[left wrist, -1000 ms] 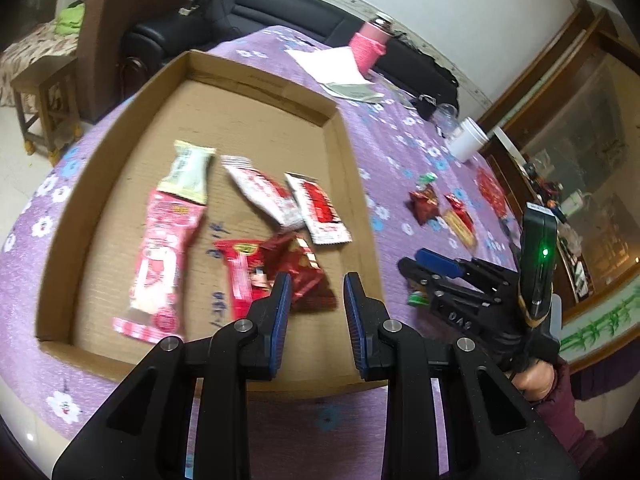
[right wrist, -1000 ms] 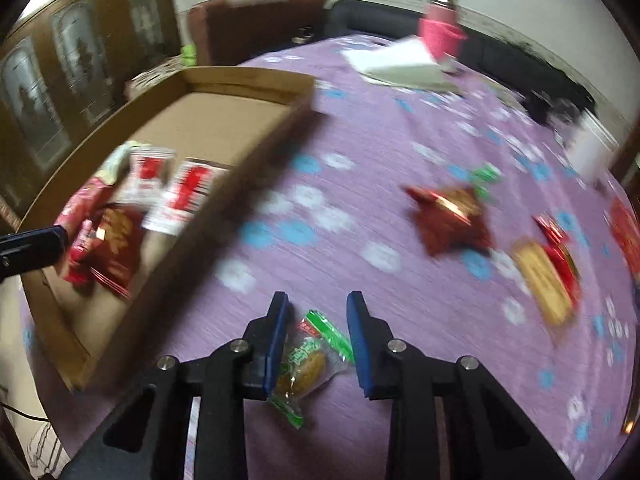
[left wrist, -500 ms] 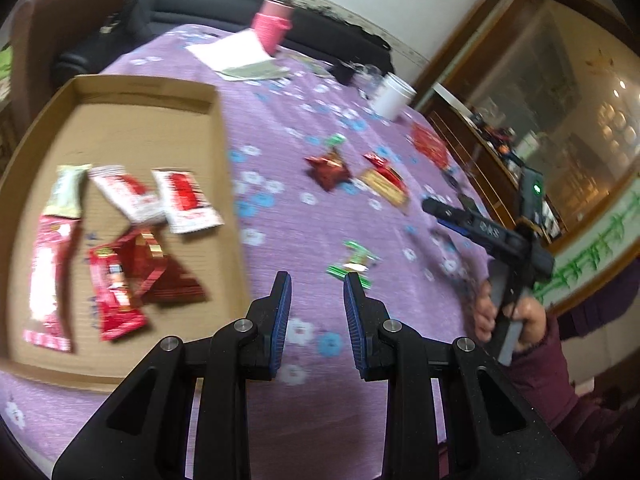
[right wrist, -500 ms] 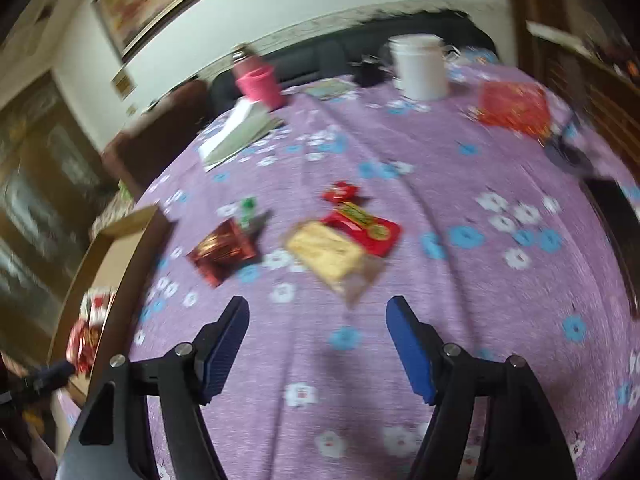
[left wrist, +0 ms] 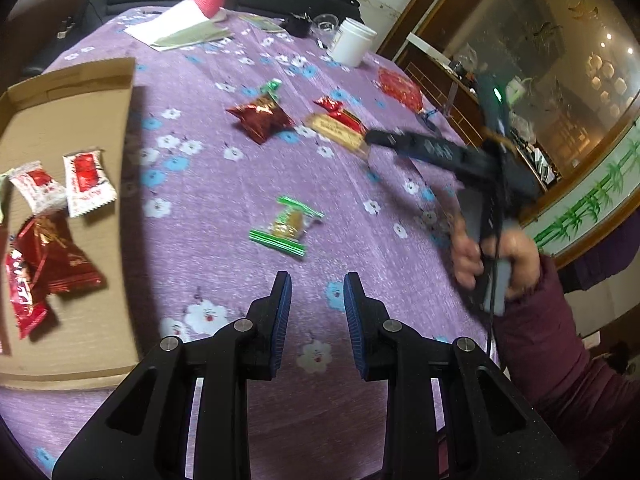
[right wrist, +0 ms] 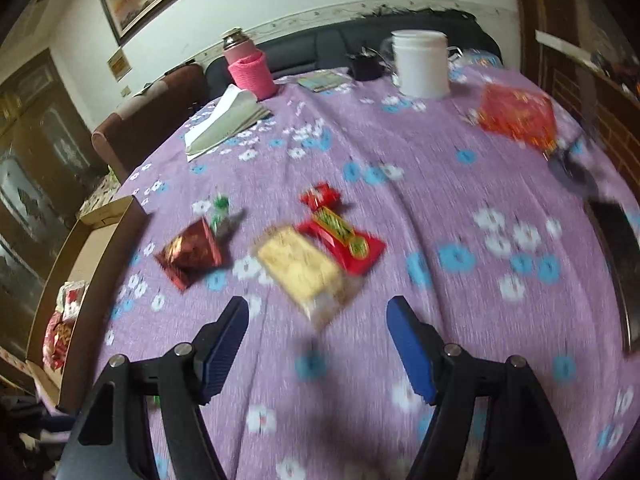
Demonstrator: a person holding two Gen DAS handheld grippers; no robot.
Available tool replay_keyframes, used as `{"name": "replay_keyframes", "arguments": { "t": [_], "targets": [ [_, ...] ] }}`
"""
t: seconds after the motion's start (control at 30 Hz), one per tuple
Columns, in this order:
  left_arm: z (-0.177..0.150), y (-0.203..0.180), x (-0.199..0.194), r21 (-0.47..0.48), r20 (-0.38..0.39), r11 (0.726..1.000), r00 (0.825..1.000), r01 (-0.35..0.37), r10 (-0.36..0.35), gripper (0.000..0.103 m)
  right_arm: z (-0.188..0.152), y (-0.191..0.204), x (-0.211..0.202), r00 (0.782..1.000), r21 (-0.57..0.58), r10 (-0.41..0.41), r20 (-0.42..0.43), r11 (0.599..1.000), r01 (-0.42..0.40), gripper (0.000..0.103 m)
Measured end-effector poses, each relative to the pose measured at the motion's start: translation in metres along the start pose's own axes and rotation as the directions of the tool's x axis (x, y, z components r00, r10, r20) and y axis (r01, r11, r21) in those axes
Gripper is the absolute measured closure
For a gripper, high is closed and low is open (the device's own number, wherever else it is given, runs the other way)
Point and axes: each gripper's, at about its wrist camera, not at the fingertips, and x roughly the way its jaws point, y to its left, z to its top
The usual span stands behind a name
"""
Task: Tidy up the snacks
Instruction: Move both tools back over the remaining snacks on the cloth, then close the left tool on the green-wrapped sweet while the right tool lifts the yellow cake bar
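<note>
Two grippers were over the purple flowered tablecloth (left wrist: 224,240), both empty. The left gripper (left wrist: 317,304) had its jaws clenched nearly together with nothing between the blue pads, just cloth under them. The right gripper (right wrist: 318,344) had its jaws spread wide after just opening up, also with nothing between them; from the left view it showed at the right, blurred, held in a hand (left wrist: 496,256) with a maroon sleeve (left wrist: 560,360).

Snacks were split between two spots. The cardboard tray (left wrist: 68,92) sat at the left edge of the table with a couple of white-and-red packets (left wrist: 86,182) and some dark red wrappers (left wrist: 56,260) lying in it. Out on the cloth, the green-striped candy (left wrist: 288,227) lay by itself just beyond the left gripper's tips. Farther off was a little cluster: a dark red pouch (right wrist: 191,253) with a small green candy (right wrist: 221,209) at its far side, a yellow cracker pack (right wrist: 300,268) just ahead of the right gripper, touching a flat red packet (right wrist: 344,240), and a small red candy (right wrist: 322,196) just beyond that.

Far side of the table had a white jar (right wrist: 422,64), a pink-sleeved bottle (right wrist: 248,68), folded papers (right wrist: 228,120) and a big red packet (right wrist: 516,116) off to the right.
</note>
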Motion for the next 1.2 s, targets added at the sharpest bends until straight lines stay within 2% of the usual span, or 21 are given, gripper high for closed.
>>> {"name": "replay_keyframes", "arguments": {
  "t": [0.17, 0.23, 0.33, 0.4, 0.53, 0.7, 0.77, 0.8, 0.87, 0.9, 0.93, 1.13, 1.2],
  "targets": [
    [-0.001, -0.003, 0.002, 0.005, -0.013, 1.0, 1.0, -0.015, 0.015, 0.078, 0.017, 0.006, 0.031, 1.0, -0.035, -0.005, -0.027, 0.999, 0.004, 0.028],
    [0.0, -0.001, 0.002, 0.002, -0.013, 1.0, 1.0, -0.022, 0.023, 0.078, 0.014, 0.01, 0.038, 0.998, -0.047, 0.028, -0.052, 0.998, -0.03, 0.028],
    [0.003, 0.001, 0.005, -0.007, -0.014, 1.0, 0.999, -0.029, 0.028, 0.078, 0.005, 0.018, 0.038, 0.988, -0.088, 0.137, -0.068, 0.986, -0.143, 0.028],
    [0.004, 0.002, 0.01, -0.012, -0.019, 1.0, 0.999, -0.027, 0.027, 0.078, 0.003, 0.02, 0.037, 0.982, -0.097, 0.171, -0.075, 0.979, -0.178, 0.028],
    [0.007, 0.0, 0.022, -0.007, -0.031, 0.999, 0.999, -0.034, 0.034, 0.078, 0.004, 0.024, 0.041, 0.99, -0.09, 0.128, -0.053, 0.987, -0.132, 0.028],
    [0.013, -0.007, 0.032, 0.04, -0.043, 0.996, 0.996, -0.08, 0.081, 0.078, 0.01, 0.042, 0.052, 0.999, -0.157, -0.032, -0.044, 0.987, 0.025, 0.028],
    [0.015, -0.009, 0.034, 0.065, -0.037, 0.993, 0.994, -0.1, 0.103, 0.078, 0.01, 0.045, 0.054, 0.997, -0.182, -0.058, -0.047, 0.982, 0.049, 0.028],
    [0.016, -0.009, 0.036, 0.076, -0.035, 0.991, 0.993, -0.107, 0.11, 0.078, 0.01, 0.046, 0.054, 0.996, -0.194, -0.072, -0.047, 0.979, 0.061, 0.03],
    [0.019, -0.009, 0.039, 0.091, -0.037, 0.989, 0.992, -0.121, 0.124, 0.078, 0.008, 0.047, 0.054, 0.994, -0.213, -0.105, -0.037, 0.972, 0.095, 0.045],
    [0.021, -0.008, 0.042, 0.097, -0.036, 0.987, 0.991, -0.129, 0.133, 0.078, 0.008, 0.047, 0.053, 0.992, -0.226, -0.125, -0.026, 0.967, 0.116, 0.058],
    [0.023, -0.008, 0.045, 0.102, -0.033, 0.985, 0.989, -0.137, 0.141, 0.078, 0.007, 0.046, 0.052, 0.993, -0.226, -0.118, -0.025, 0.968, 0.109, 0.064],
    [0.036, -0.001, 0.064, 0.1, -0.061, 0.978, 0.98, -0.183, 0.19, 0.078, 0.003, 0.041, 0.045, 0.995, -0.21, -0.095, -0.025, 0.974, 0.088, 0.065],
    [0.039, 0.001, 0.064, 0.088, -0.063, 0.98, 0.981, -0.18, 0.186, 0.078, 0.003, 0.04, 0.044, 0.996, -0.204, -0.088, -0.025, 0.976, 0.081, 0.065]
  ]
}}
